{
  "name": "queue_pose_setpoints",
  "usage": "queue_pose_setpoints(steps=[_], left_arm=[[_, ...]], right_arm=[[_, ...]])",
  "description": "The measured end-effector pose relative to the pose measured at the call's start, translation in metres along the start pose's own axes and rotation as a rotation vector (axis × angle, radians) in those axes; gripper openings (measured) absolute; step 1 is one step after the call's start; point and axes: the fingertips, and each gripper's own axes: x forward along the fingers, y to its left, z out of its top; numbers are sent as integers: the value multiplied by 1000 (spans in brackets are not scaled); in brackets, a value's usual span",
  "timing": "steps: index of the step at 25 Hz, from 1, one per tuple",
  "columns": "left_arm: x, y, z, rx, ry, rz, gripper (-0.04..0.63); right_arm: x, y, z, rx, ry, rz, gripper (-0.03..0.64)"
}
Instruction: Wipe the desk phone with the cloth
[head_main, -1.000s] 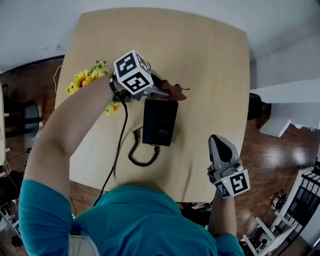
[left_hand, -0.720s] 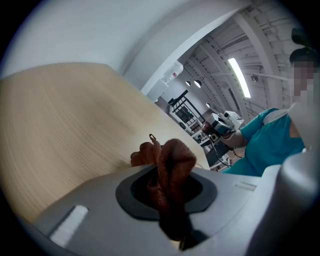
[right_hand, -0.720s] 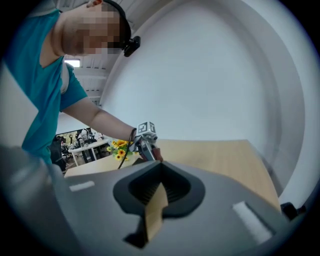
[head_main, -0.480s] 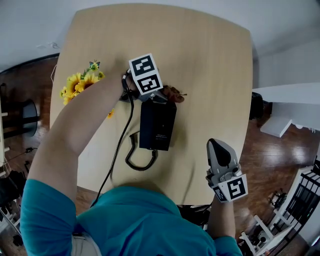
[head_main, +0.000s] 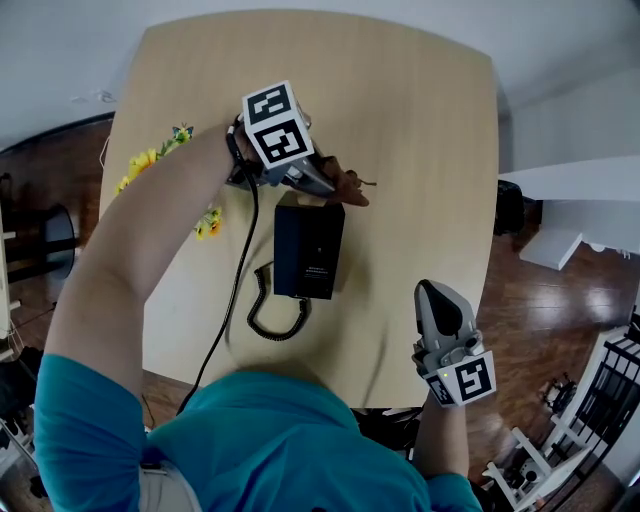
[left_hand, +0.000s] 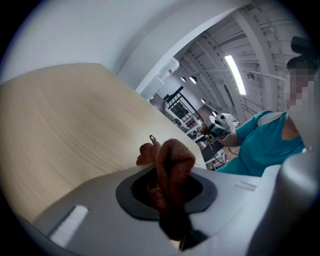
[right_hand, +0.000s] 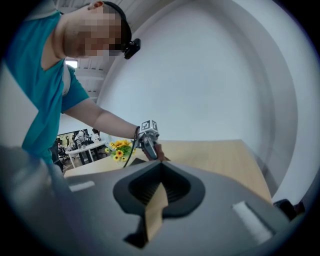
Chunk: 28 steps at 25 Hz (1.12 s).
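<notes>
Pale wooden table (head_main: 420, 120), dark glossy floor (head_main: 545, 305).

Head view: from above the person, looking steeply down on the whole table (head_main: 420, 120).
Left gripper view: low and close over the tabletop, facing back toward the person.
Right gripper view: from the table's near edge, facing across it.
Shared: tabletop; left gripper (right_hand: 155, 150).

I saw that the small brown cloth (left_hand: 170, 162) was rough, fluffy terry. The pale wooden table (head_main: 400, 120) looked matt, with fine straight grain. The black rectangular desk phone (head_main: 308, 250) seemed to be smooth, matt plastic.
</notes>
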Motion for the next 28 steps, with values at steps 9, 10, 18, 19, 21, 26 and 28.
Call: queue_pose_setpoints(steps=[9, 10, 18, 19, 21, 26, 28], left_arm=[[25, 27, -44, -66, 226, 78, 75], [26, 31, -49, -61, 253, 101, 75], [-21, -28, 5, 182, 3, 193, 75], [-23, -40, 7, 242, -7, 227, 75], [-12, -59, 2, 387, 19, 310, 75], [31, -54, -4, 601, 99, 532, 75], [31, -53, -7, 601, 108, 556, 75]], right_arm=[[-13, -3, -11, -13, 28, -23, 2], [-15, -4, -12, -13, 30, -26, 2], [-27, -1, 1, 8, -15, -30, 2], [-28, -1, 0, 4, -13, -33, 2], [-30, 1, -2, -6, -7, -36, 2], [-36, 9, 3, 8, -16, -33, 2], [-39, 13, 8, 2, -25, -35, 2]])
